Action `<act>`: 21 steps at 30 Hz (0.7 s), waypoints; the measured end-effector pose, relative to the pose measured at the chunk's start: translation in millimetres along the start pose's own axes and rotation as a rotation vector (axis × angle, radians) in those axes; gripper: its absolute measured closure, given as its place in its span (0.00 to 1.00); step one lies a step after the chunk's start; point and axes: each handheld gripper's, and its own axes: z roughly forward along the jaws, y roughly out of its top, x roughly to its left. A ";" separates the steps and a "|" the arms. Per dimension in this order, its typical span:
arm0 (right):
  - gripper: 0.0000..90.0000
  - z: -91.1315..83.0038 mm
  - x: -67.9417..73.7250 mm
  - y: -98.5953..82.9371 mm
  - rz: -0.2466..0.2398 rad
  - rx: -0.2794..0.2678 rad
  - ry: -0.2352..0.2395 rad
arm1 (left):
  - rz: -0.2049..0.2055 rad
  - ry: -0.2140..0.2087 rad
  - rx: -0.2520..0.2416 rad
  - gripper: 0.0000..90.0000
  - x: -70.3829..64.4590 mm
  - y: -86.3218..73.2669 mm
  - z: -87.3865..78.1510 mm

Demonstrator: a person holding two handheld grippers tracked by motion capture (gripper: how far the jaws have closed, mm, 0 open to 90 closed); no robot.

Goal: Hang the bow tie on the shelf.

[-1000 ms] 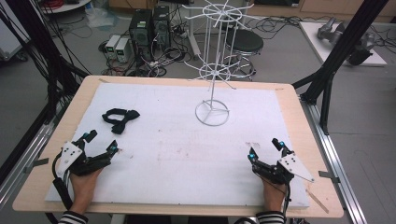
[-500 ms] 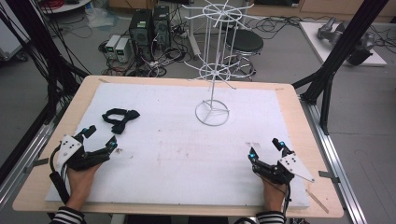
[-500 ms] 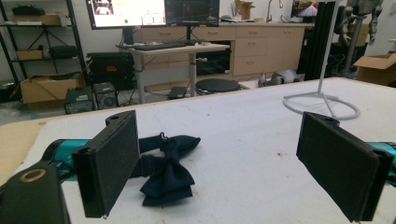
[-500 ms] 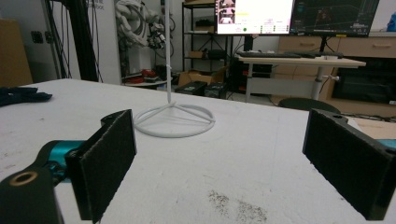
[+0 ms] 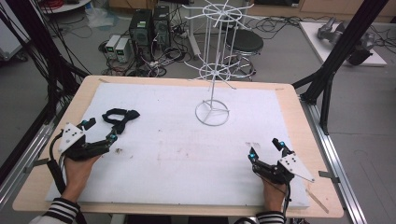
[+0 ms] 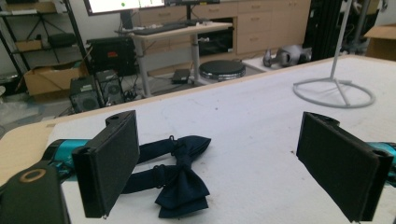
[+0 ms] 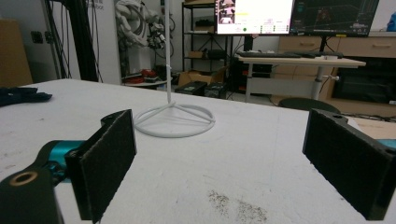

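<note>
The left tongs (image 5: 99,130) are sitting low over the left side of the surface (image 5: 177,154), and a hand (image 5: 77,168) is holding them from below. Their two black jaws are standing wide open with nothing between them. A dark blue bow tie (image 5: 120,119) is lying flat on the white cover of the surface, just in front of these tongs. In the left gripper view the bow tie (image 6: 180,179) is lying near the left jaw, partly behind it, and the strap is curling away toward the back. The jaws are not touching the bow tie.

The right tongs (image 5: 266,149) are sitting near the front right corner of the surface, and the other hand (image 5: 273,191) is holding them. Their jaws are wide open too, and they are holding nothing. In the right gripper view there is a small patch of dark crumbs (image 7: 233,203) lying on the white cover between the jaws.

A white wire stand (image 5: 212,70) is standing upright toward the back middle of the surface, on a round ring foot (image 5: 212,113). It is well apart from both tongs. The bow tie is lying to the left of the stand, far from the right tongs. In the right gripper view the bow tie (image 7: 21,95) is showing as a dark shape at the far left edge.
</note>
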 end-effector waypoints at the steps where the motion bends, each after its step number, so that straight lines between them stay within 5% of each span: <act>1: 0.10 0.0 0.2 0.0 0.001 0.001 0.001 | -0.002 0.002 0.013 0.15 1.2 1.1 1.8; 4: 0.10 -0.2 0.4 0.0 0.004 0.002 0.000 | 0.001 0.006 0.093 0.15 5.4 4.7 10.3; 13: 0.10 0.3 -0.2 0.0 0.003 0.000 -0.001 | -0.006 0.025 0.189 0.15 10.8 7.7 23.8; 16: 0.10 0.2 -0.1 0.0 0.001 0.001 -0.002 | -0.007 0.029 0.279 0.16 13.7 5.9 33.1; 21: 0.10 0.3 -0.5 0.0 0.003 -0.002 -0.003 | 0.006 0.038 0.362 0.16 14.2 4.8 44.1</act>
